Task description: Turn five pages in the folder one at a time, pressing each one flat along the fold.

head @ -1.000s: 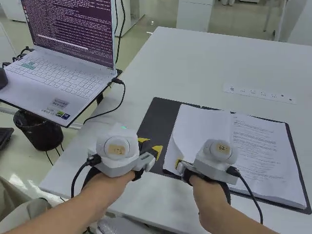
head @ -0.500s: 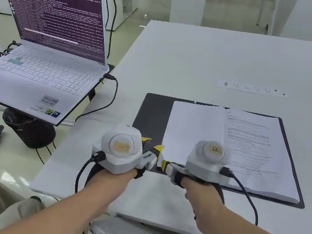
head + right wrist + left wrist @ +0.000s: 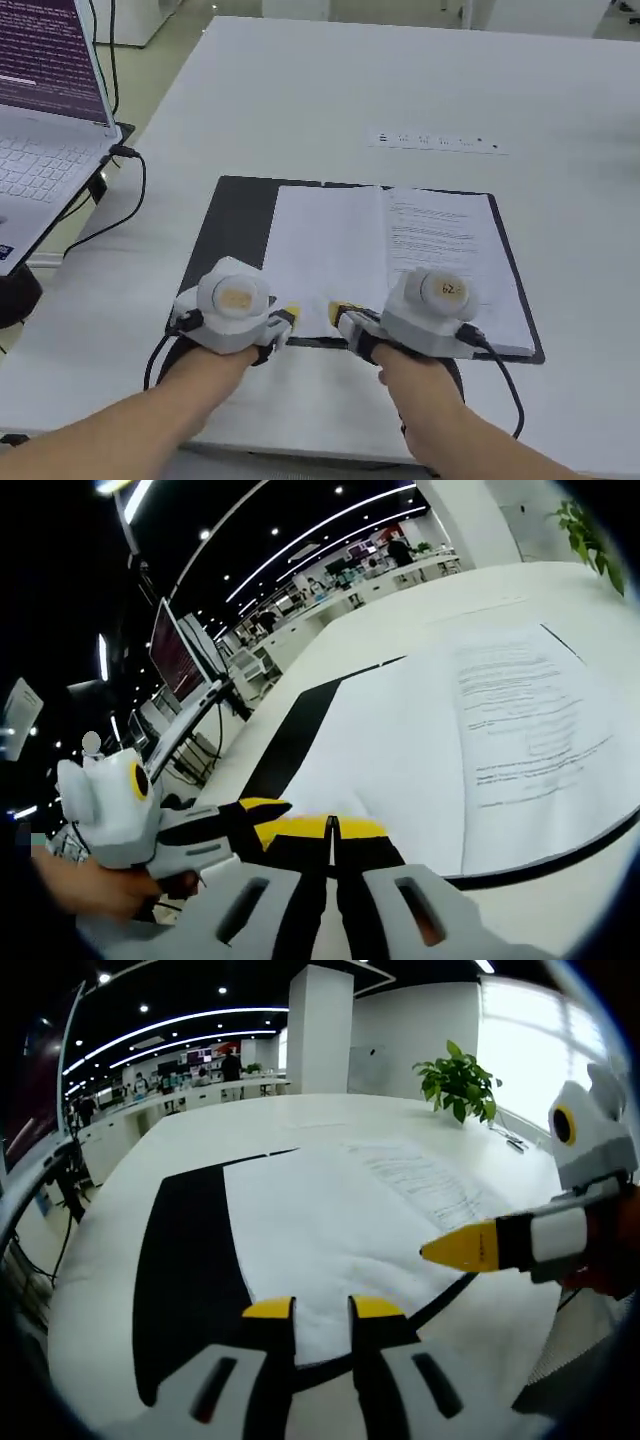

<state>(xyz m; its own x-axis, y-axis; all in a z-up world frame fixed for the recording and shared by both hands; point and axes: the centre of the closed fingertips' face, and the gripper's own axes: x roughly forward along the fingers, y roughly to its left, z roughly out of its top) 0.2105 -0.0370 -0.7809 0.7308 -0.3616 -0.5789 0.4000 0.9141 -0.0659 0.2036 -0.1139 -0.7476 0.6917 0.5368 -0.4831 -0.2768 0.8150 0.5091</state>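
Observation:
The black folder (image 3: 235, 225) lies open on the white table. A blank page (image 3: 325, 245) rests flat on its left half and a printed page (image 3: 445, 250) on its right half. My left gripper (image 3: 290, 314) (image 3: 321, 1308) hovers at the near edge of the blank page, its yellow tips slightly apart with nothing between them. My right gripper (image 3: 340, 312) (image 3: 333, 826) is just to its right over the same edge, its tips pressed together, with no paper visible between them. Each gripper shows in the other's view: the right (image 3: 455, 1249) and the left (image 3: 262, 808).
An open laptop (image 3: 40, 130) sits at the far left on a lower stand, with a black cable (image 3: 120, 200) trailing from it. A white power strip (image 3: 437, 141) lies on the table behind the folder. The table's near edge is under my forearms.
The page that stood lifted near my right gripper a second ago now lies flat on the left half. Both grippers have come close together at the folder's near edge. The head camera shifted.

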